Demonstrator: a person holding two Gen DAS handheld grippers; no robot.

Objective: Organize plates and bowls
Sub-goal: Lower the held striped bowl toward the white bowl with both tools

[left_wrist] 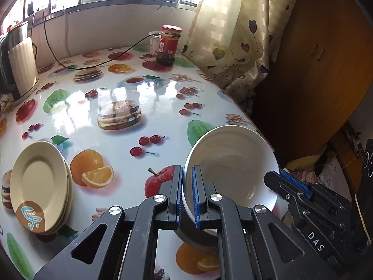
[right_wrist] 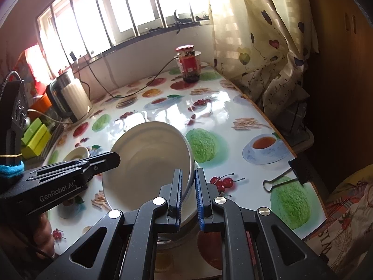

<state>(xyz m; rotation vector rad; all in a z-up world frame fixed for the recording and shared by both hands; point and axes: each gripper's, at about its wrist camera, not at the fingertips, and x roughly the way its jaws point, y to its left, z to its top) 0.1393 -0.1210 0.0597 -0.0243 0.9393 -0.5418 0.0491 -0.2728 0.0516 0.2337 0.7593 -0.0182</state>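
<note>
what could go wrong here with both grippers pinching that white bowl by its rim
1. The white bowl is tilted and held only at thin rim edges by the left gripper and right gripper; it might slip.
2. It sits near the table edge, so a slip could drop it off.

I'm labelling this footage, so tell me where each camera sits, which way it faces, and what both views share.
Left wrist: sits on the left gripper, looks down across the table toward the window; its fingers clamp the white bowl; plates lie left, the right gripper enters at right.
Right wrist: sits on the right gripper, same heading; fingers clamp the bowl's opposite rim; the left gripper and a hand show at left.
Shared: bowl, jar, kettle, table.
</note>
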